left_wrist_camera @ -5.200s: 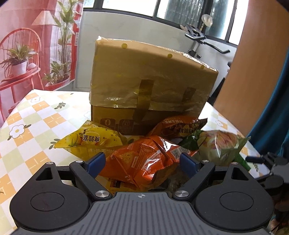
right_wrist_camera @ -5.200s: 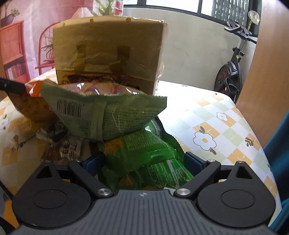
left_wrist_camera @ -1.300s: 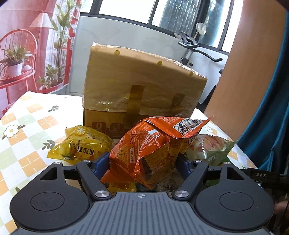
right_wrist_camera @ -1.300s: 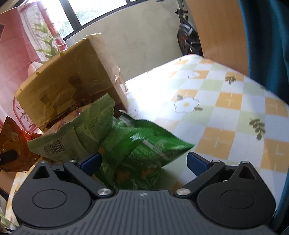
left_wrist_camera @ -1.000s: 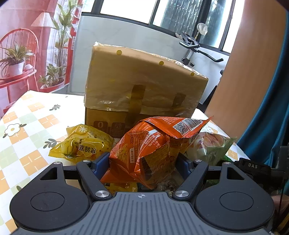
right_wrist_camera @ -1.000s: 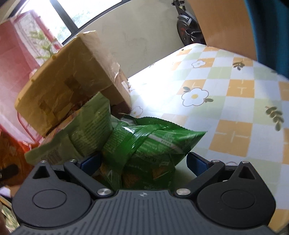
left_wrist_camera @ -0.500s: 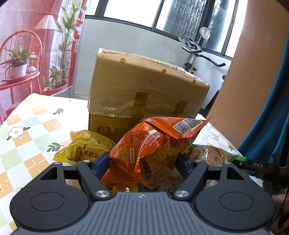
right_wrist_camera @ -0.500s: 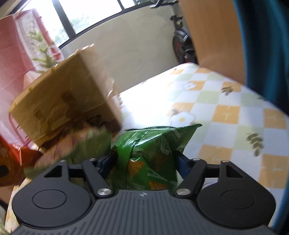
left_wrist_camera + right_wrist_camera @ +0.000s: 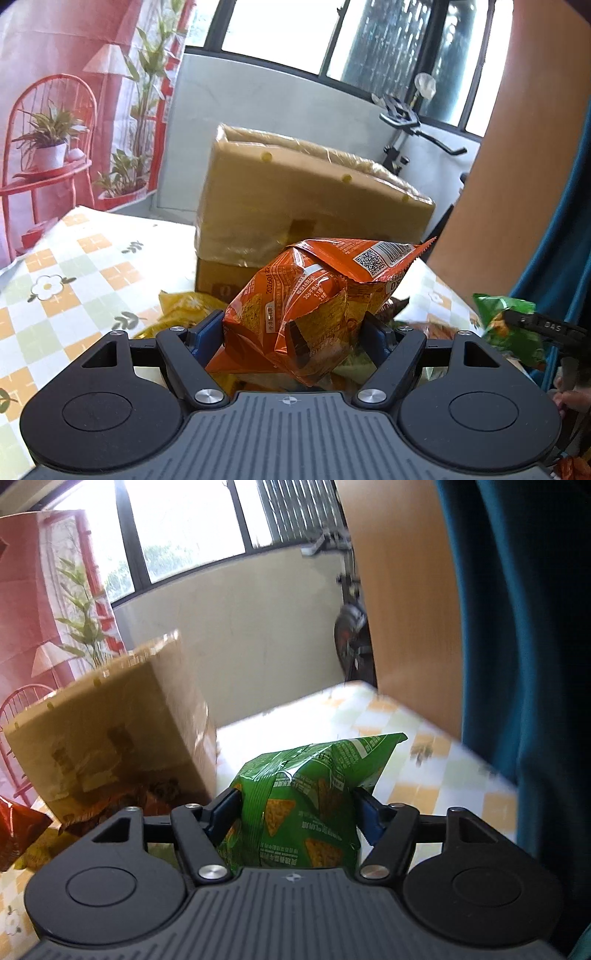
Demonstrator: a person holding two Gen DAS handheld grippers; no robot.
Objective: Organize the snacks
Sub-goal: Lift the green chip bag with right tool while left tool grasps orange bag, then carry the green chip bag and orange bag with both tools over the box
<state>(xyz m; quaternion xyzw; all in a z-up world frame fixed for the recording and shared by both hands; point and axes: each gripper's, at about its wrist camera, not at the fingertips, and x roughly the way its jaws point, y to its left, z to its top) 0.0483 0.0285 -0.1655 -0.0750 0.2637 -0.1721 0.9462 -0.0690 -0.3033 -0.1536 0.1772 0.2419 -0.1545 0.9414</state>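
A: Start at the left gripper [image 9: 291,332]. What are its jaws doing?

B: They are clamped on the orange snack bag [image 9: 310,306]. Both blue pads press into its sides, and the foil creases where they bite. The bag stands up between them, with its sealed top edge and barcode pointing toward the cardboard box [image 9: 303,210].

A: And the right gripper [image 9: 295,812]?

B: Pressed onto the green chip bag [image 9: 306,794]. The pads sit against its sides and the pack bulges upward between them, off the table, with triangle chips printed on its front. In the left wrist view that same bag shows at the far right edge, with a black finger of the right gripper across it.

A: Where is everything relative to the box?

B: The box stands on the checked tablecloth [image 9: 74,273], wrapped in clear tape, with its flap hanging over the front. The orange bag is held in front of the box, lower than the box's top. A yellow snack packet [image 9: 184,306] lies on the cloth just in front of the box's lower left corner. The green bag is held to the right of the box, clear of it. More packets lie at the foot of the box, too blurred to tell apart.
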